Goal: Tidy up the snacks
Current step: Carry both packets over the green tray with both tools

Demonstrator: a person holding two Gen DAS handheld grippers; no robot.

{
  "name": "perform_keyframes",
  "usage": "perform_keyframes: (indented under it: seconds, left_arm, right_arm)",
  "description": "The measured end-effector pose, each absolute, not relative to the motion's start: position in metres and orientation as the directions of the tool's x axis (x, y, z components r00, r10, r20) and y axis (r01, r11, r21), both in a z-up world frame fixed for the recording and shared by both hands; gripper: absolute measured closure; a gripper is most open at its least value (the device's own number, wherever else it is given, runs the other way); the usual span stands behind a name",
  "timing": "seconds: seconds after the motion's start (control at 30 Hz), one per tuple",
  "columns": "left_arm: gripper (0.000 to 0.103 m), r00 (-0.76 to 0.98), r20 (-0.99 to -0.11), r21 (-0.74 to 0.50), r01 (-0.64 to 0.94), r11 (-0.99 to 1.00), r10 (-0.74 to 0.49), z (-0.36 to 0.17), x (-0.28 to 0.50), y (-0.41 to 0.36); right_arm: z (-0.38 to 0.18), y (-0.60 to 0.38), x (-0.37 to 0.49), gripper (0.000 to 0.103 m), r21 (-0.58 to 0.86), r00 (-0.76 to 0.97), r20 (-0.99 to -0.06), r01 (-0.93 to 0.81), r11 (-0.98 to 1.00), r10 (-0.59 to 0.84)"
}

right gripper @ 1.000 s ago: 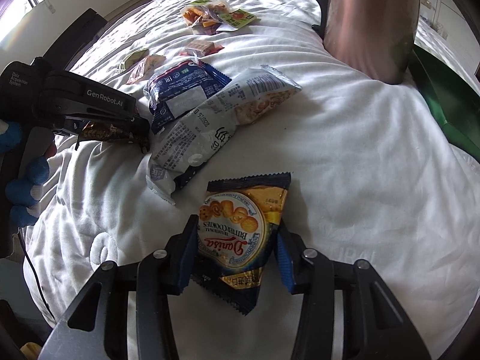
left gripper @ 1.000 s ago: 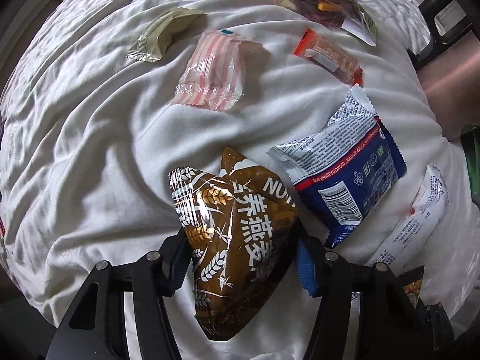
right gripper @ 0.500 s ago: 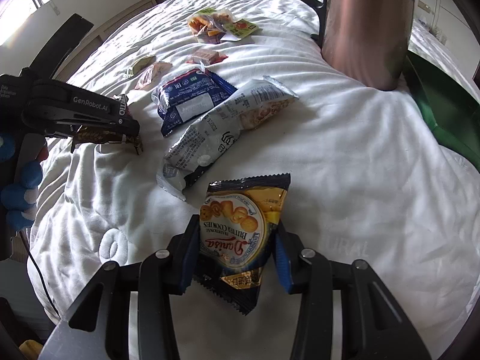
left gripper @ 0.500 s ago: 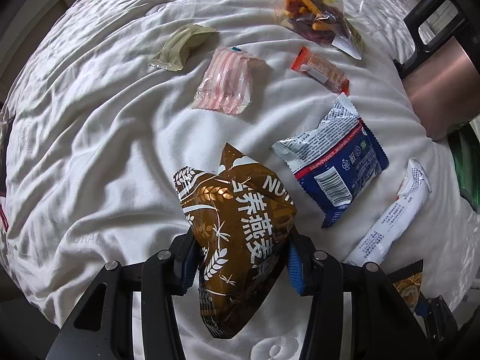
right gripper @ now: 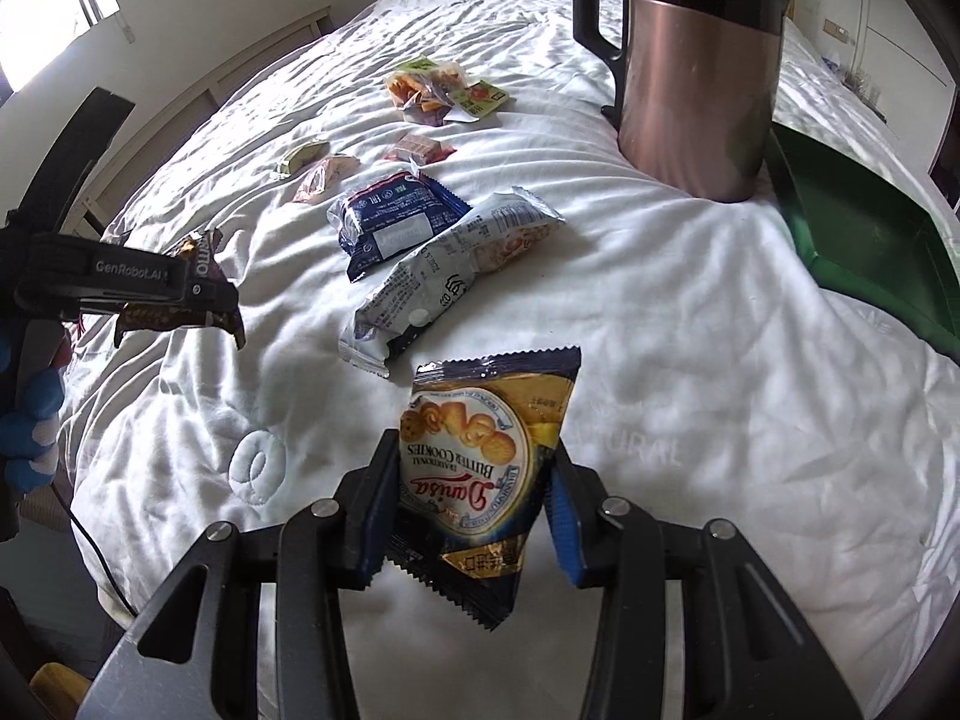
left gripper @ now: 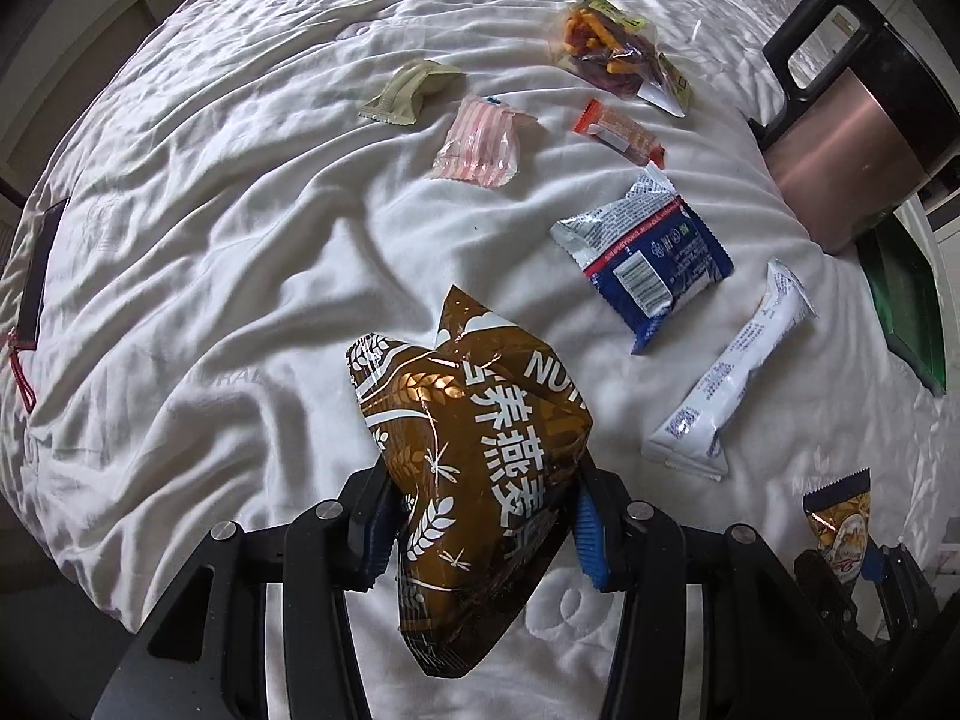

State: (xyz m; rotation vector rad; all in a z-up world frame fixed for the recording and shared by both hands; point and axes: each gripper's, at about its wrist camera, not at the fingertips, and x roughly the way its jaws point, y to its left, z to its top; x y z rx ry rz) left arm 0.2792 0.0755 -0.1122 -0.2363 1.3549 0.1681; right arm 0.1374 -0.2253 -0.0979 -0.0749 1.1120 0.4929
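My left gripper [left gripper: 483, 516] is shut on a brown oat snack bag [left gripper: 474, 468] and holds it above the white bed [left gripper: 210, 240]. From the right wrist view the left gripper [right gripper: 228, 312] shows at the left with the brown bag [right gripper: 198, 252] in it. My right gripper [right gripper: 471, 516] is shut on a Danisa butter cookies packet [right gripper: 480, 456], lifted off the bed. That packet [left gripper: 837, 519] also shows at the lower right of the left wrist view. Loose on the bed lie a blue wafer packet [left gripper: 651, 252], a long white packet [left gripper: 729, 372], a pink striped packet [left gripper: 483, 141], an orange bar [left gripper: 618, 132], a beige packet [left gripper: 411, 90] and a bag of orange sticks [left gripper: 618, 51].
A copper-coloured kettle [right gripper: 696, 72] with a black handle stands on the bed at the back right. A green tray [right gripper: 870, 234] lies to the right of it. A dark flat thing with a red cord [left gripper: 39, 276] lies at the bed's left edge.
Both grippers have risen and drawn back with their packets, so more of the bed shows. The left jaws have closed tighter on the brown bag.
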Motion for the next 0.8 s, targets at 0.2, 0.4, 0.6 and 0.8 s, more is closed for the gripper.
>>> perform_keyframes:
  seconds: [0.2,0.4,0.6,0.8]
  left_arm:
    - [0.060,0.238,-0.970,-0.093,-0.195,0.976,-0.045,-0.126,0.253,0.048]
    - [0.060,0.267,-0.958,-0.136,-0.083,0.987,-0.109,-0.119,0.244,0.001]
    - [0.060,0.287,-0.941,-0.162,0.081,0.983,-0.179,-0.087,0.240,-0.074]
    - [0.060,0.291,-0.930,-0.165,0.219,0.962,-0.226,-0.071,0.257,-0.155]
  right_arm:
    - [-0.088,-0.247,0.123,0.038,0.182,0.377,-0.862,-0.395,0.901,0.339]
    - [-0.084,-0.294,0.113,0.039,0.186,0.412,-0.855,-0.322,0.928,0.314]
    - [-0.080,-0.357,0.115,0.039,0.171,0.462,-0.850,-0.213,0.962,0.253]
    - [-0.066,-0.422,0.141,0.039,0.128,0.530,-0.833,-0.096,0.987,0.160]
